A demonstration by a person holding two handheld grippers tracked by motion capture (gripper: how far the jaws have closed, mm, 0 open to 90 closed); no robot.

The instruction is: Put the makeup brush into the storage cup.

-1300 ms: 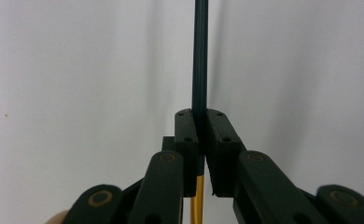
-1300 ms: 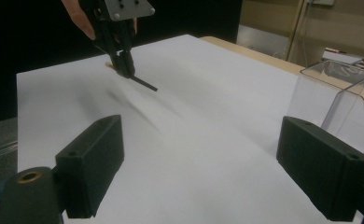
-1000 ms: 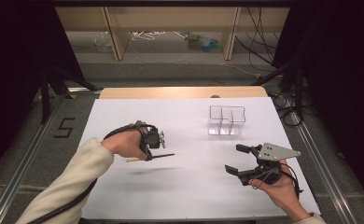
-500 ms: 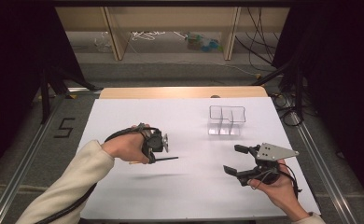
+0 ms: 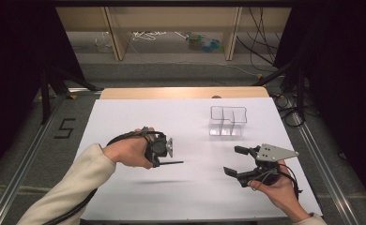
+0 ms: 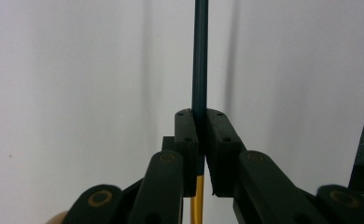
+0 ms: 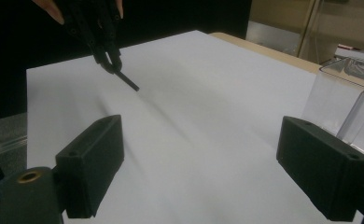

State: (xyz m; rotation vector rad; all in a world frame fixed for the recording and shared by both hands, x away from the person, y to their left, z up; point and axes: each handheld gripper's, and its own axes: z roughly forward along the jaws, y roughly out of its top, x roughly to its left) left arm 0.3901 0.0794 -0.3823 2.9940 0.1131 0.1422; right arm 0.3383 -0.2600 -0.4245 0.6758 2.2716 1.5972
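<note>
My left gripper (image 5: 156, 159) hovers over the left middle of the white sheet, shut on a thin dark pen (image 5: 172, 163) that sticks out level to the right. In the left gripper view the pads clamp the pen's dark shaft (image 6: 199, 56), and a gold section (image 6: 196, 200) shows below them. My right gripper (image 5: 234, 161) stands open near the front right with nothing between its pads (image 7: 91, 172). Its view shows the left gripper (image 7: 106, 58) and the pen (image 7: 128, 80) farther off. A clear plastic divided box (image 5: 228, 121) stands behind the right gripper.
A white sheet (image 5: 190, 197) covers the table, with a wooden strip (image 5: 186, 92) bare along the far edge. The clear box (image 7: 348, 98) is close on the right in the right gripper view. Wooden shelving and cables stand beyond the table. A "5" mark (image 5: 64, 127) lies on the floor left.
My left hand has carried the pen to the right and slightly up over the sheet. The right gripper has stayed where it was, still open.
</note>
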